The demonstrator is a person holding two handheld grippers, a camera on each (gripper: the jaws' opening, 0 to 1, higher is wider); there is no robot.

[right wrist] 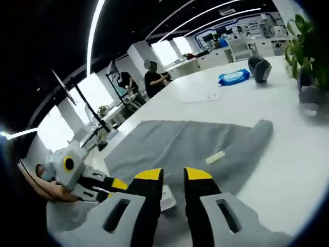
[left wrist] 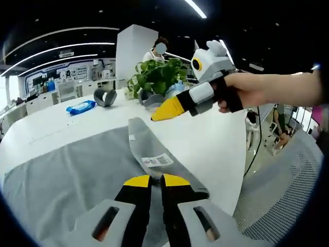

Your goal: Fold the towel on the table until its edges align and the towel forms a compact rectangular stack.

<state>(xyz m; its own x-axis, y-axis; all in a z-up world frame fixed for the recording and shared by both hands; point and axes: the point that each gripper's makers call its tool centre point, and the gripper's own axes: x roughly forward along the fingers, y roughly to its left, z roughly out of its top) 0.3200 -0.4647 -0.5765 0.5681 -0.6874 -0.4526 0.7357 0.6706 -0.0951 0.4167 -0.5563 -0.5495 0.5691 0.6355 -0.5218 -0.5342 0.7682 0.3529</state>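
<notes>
We are looking along the left gripper (left wrist: 156, 181) at a grey towel (left wrist: 72, 175) lying on a white table (left wrist: 205, 139). Its two yellow-tipped jaws are standing nearly together with a thin gap between them, and a folded corner strip of the towel is running right up to their tips — whether they are pinching the cloth we cannot tell. A white care label (left wrist: 157, 160) is lying on that strip just beyond the tips. The rest of the towel is spreading away to the left of the jaws, flat on the table.

In the same view the right gripper (left wrist: 163, 112) is hanging above the table past the towel's far corner, held by a hand (left wrist: 247, 90); its yellow jaws are pressed together to a point, gripping nothing and clear of the cloth.

From the right gripper view we are seeing the right gripper's own jaws (right wrist: 173, 177) from behind, over the near edge of the towel (right wrist: 180, 144) and apart from it. The towel is stretching away ahead of them, with the label (right wrist: 216, 157) just beyond the tips — and the left gripper (right wrist: 121, 185) is sitting at the towel's near left edge.

Farther off on the table, a blue packet (left wrist: 80, 107) and a potted plant (left wrist: 157, 77) are standing well apart from the towel.
</notes>
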